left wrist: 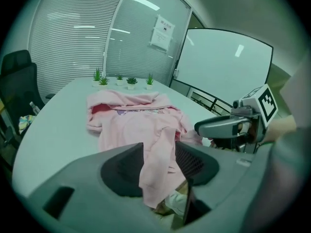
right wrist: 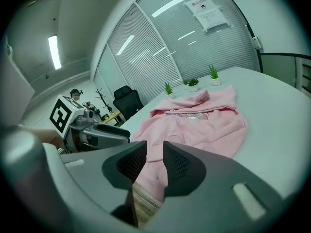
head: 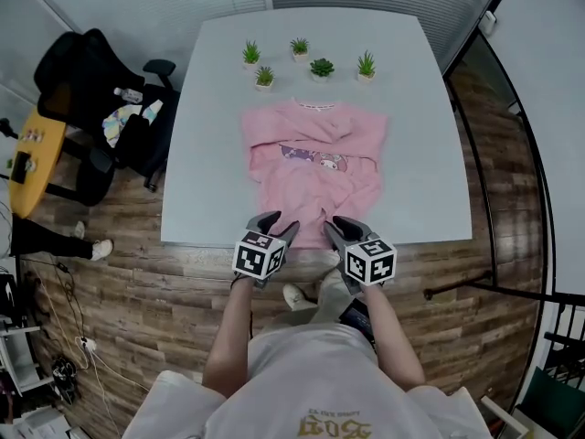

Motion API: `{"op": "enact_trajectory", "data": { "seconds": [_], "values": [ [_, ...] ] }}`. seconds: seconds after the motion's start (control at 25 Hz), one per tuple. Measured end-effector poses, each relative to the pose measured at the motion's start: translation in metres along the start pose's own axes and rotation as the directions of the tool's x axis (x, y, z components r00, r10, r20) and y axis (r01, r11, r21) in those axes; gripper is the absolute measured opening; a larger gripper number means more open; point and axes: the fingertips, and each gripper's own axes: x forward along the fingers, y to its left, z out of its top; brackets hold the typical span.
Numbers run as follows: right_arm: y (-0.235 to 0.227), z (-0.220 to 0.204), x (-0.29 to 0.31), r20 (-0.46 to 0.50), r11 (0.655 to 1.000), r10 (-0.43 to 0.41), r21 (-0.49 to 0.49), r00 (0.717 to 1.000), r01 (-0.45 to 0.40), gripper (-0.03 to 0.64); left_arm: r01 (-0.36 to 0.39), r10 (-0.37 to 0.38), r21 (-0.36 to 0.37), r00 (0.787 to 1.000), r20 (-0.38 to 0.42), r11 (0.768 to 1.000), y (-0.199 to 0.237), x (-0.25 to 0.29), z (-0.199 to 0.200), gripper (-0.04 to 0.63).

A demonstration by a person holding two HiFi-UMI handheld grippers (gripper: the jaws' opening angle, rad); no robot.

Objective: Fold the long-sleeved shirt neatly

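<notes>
The left gripper [head: 277, 228] is at the lower middle of the head view, at the near edge of the white table [head: 210, 144]. In its own view the jaws stand a little apart and a bunched fold of the pink long-sleeved shirt [head: 315, 167] fills the gap, clamped between them and hanging below. The right gripper [head: 341, 230] is just beside it; its jaws are almost together, with the shirt's hem in the narrow gap. The shirt lies in the middle of the table, collar toward the upper side, its hem over the near edge. Five small plants [head: 321, 67] stand beyond the collar.
</notes>
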Motion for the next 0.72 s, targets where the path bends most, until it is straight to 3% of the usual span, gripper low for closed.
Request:
{"op": "enact_trajectory", "data": {
  "seconds": [0.52, 0.72],
  "values": [
    [0.001, -0.034, 0.022, -0.137, 0.987, -0.022, -0.162, 0.990, -0.001, 0.145, 0.043, -0.024, 0.085, 0.975, -0.222, 0.995, -0.004, 0.011, -0.061, 0.201],
    [-0.001, -0.040, 0.027, -0.192, 0.974, -0.050, -0.227, 0.980, 0.005, 0.167, 0.044, -0.023, 0.080, 0.970, -0.244, 0.996, 0.001, 0.014, -0.067, 0.204]
  ]
}}
